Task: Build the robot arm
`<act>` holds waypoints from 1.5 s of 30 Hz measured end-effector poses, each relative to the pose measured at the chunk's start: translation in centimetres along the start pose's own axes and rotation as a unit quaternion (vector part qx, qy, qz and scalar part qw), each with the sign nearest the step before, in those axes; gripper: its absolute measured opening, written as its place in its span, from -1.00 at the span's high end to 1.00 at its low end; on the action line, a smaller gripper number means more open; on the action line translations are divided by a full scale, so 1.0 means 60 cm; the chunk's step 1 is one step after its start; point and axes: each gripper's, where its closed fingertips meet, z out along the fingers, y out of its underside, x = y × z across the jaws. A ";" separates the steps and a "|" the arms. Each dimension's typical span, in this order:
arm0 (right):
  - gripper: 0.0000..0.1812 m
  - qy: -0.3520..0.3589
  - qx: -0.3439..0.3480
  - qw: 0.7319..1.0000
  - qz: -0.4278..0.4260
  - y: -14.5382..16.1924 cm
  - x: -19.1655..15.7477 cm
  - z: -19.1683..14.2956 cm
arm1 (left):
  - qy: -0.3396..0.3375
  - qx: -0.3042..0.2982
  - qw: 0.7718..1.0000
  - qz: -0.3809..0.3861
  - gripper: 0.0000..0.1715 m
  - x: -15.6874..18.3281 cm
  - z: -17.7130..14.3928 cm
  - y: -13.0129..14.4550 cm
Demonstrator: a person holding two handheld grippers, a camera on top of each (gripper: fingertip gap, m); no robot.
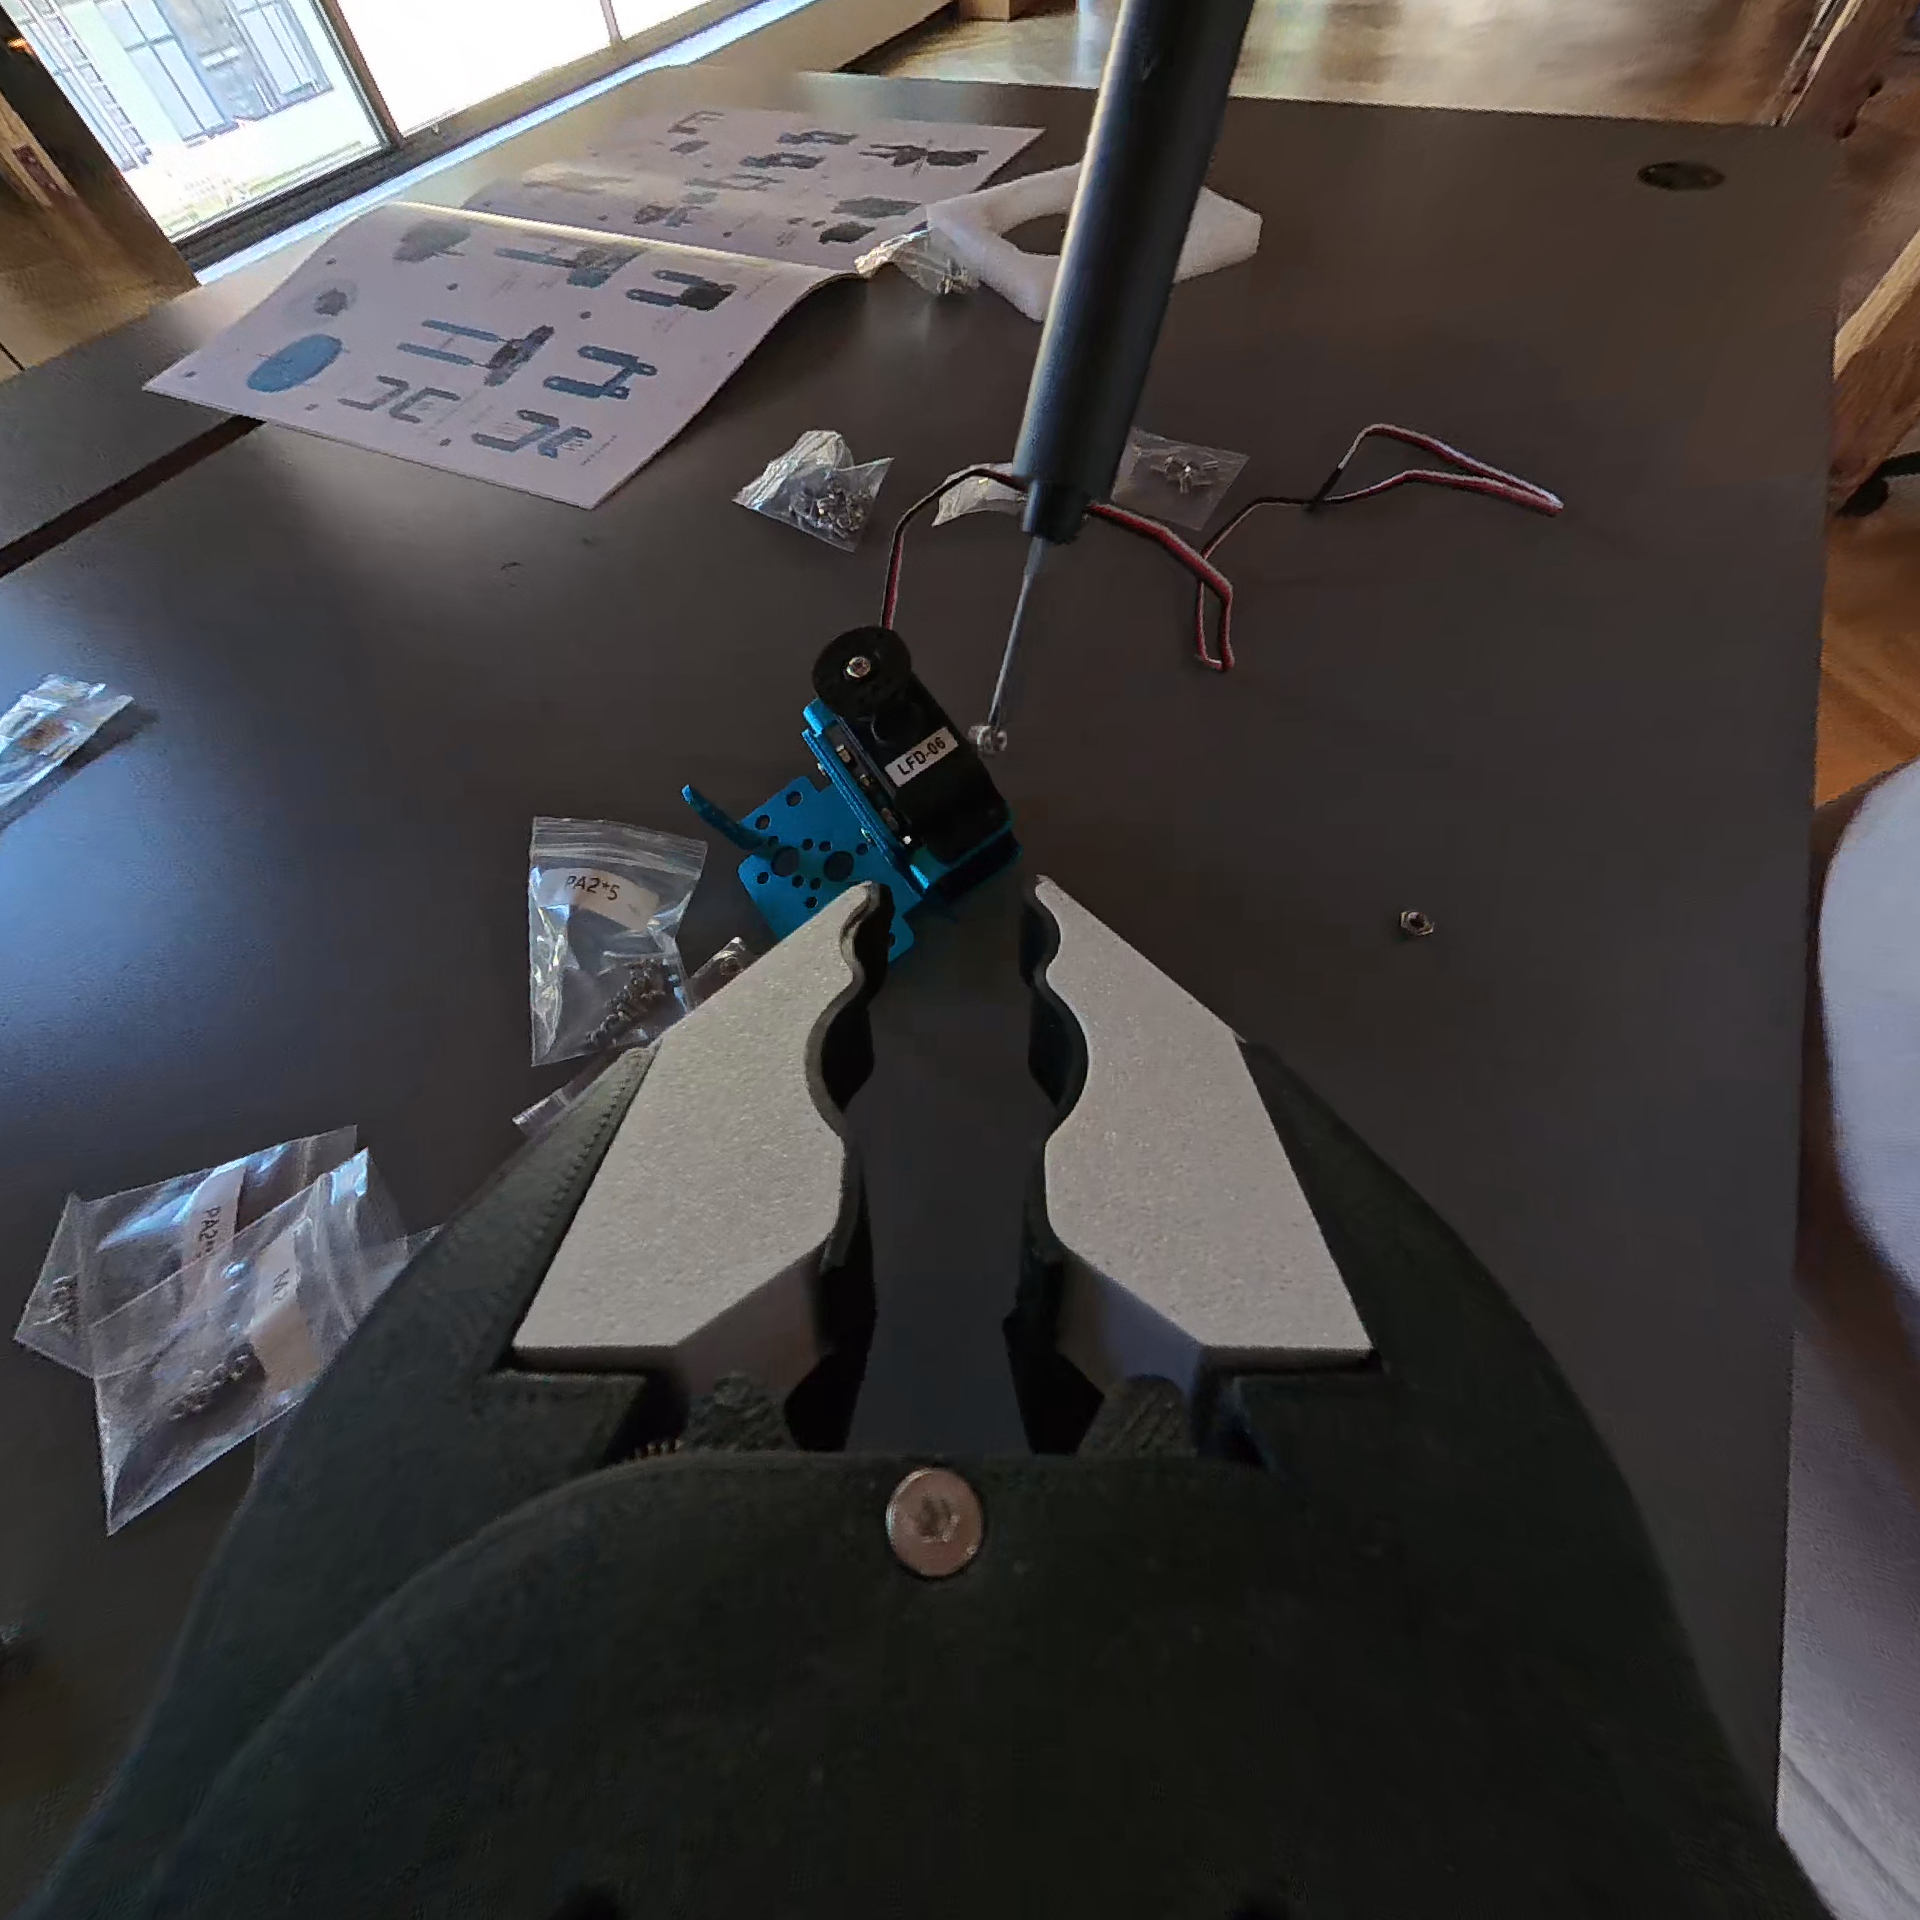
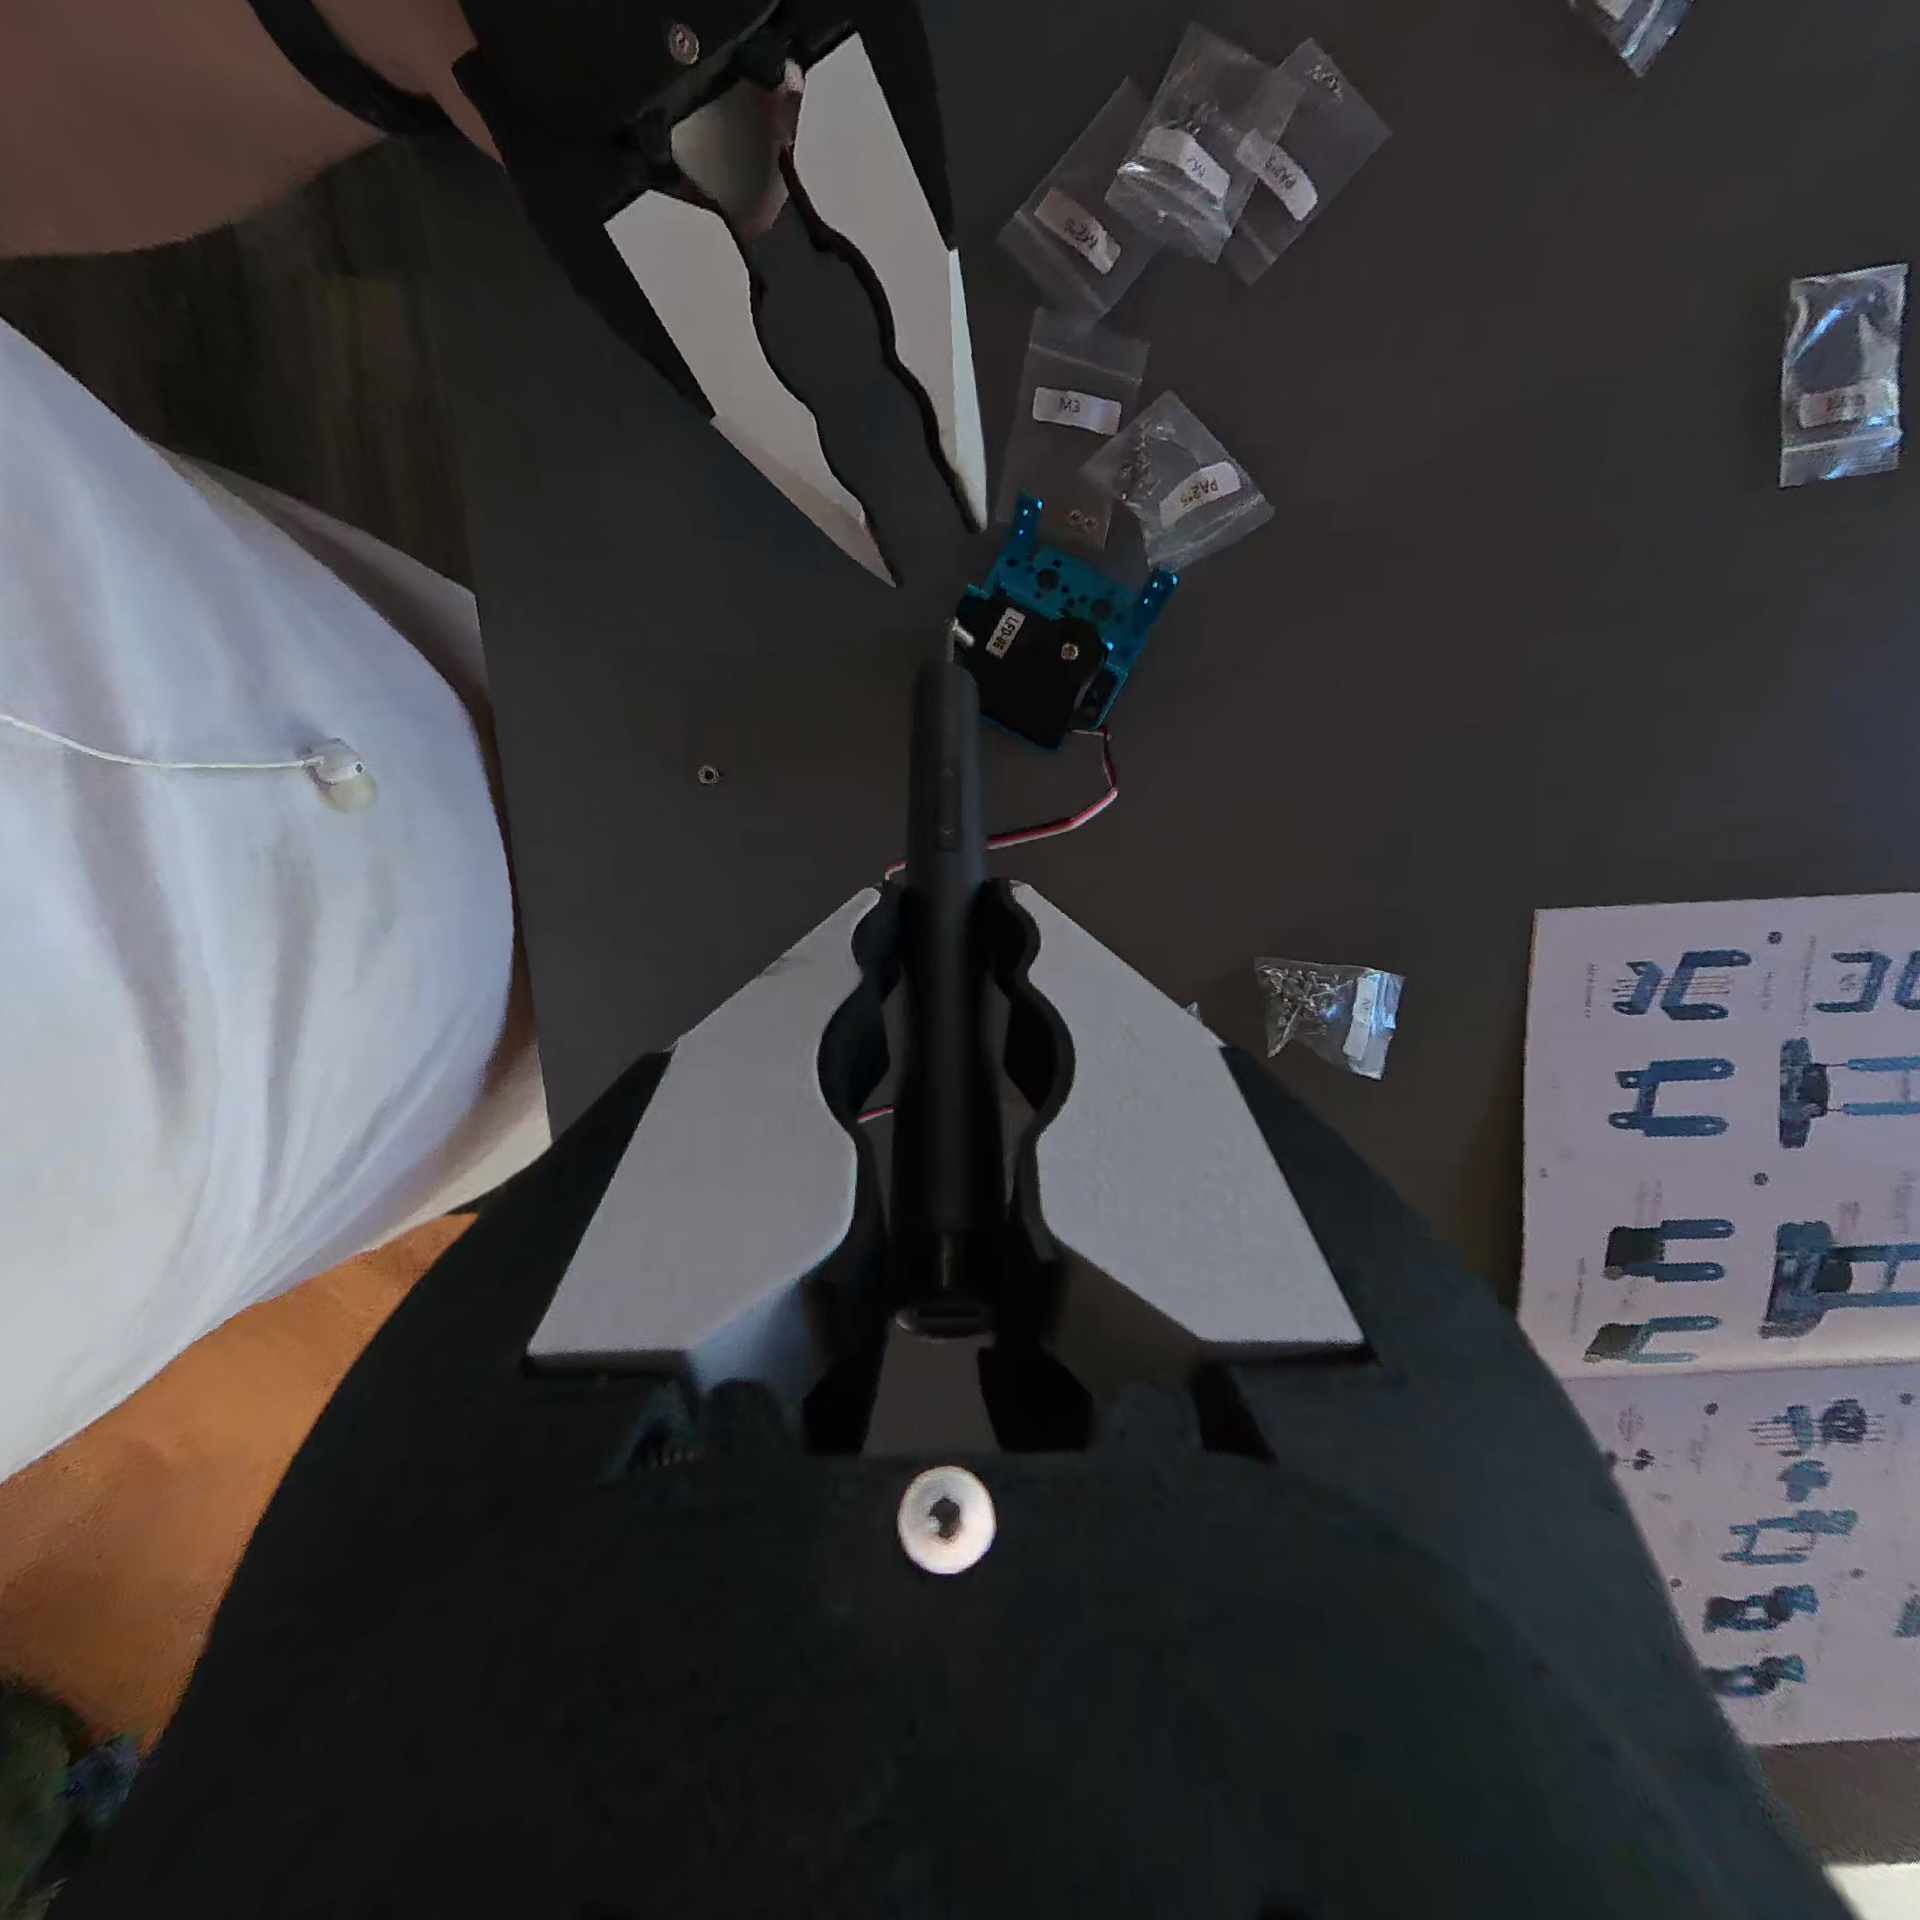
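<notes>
A black servo (image 1: 925,769) sits in a blue metal bracket (image 1: 831,852) on the dark table (image 1: 1455,727); both also show in the right wrist view, the servo (image 2: 1039,665) and the bracket (image 2: 1070,582). My left gripper (image 1: 956,894) is open and empty, its tips just short of the bracket. My right gripper (image 2: 943,896) is shut on a black pen-shaped screwdriver (image 2: 940,831). The screwdriver (image 1: 1122,260) carries a small screw (image 1: 987,736) on its tip, right beside the servo's edge. A red, white and black cable (image 1: 1205,582) runs from the servo.
Small plastic bags of screws (image 1: 603,935) lie to the left of the bracket and beyond it (image 1: 821,488). An open instruction booklet (image 1: 499,343) and a white foam piece (image 1: 1101,239) lie farther back. A loose nut (image 1: 1411,922) lies to the right. A person in white (image 2: 208,831) stands at the table's edge. My hands' fingertips stand some 15 cm from each other. Measured from the fingertips, the loose nut (image 1: 1411,922) is 9 cm or so from the left gripper and 15 cm from the right.
</notes>
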 end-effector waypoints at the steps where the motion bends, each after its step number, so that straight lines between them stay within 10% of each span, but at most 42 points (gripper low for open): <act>1: 0.81 -0.003 -0.007 1.000 -0.004 -0.002 0.000 0.002 | 0.001 -0.001 1.000 0.001 0.71 0.001 0.001 0.000; 45: 0.81 -0.003 -0.027 0.999 -0.023 -0.002 0.009 0.015 | -0.006 0.000 0.999 0.033 0.84 0.003 0.007 -0.002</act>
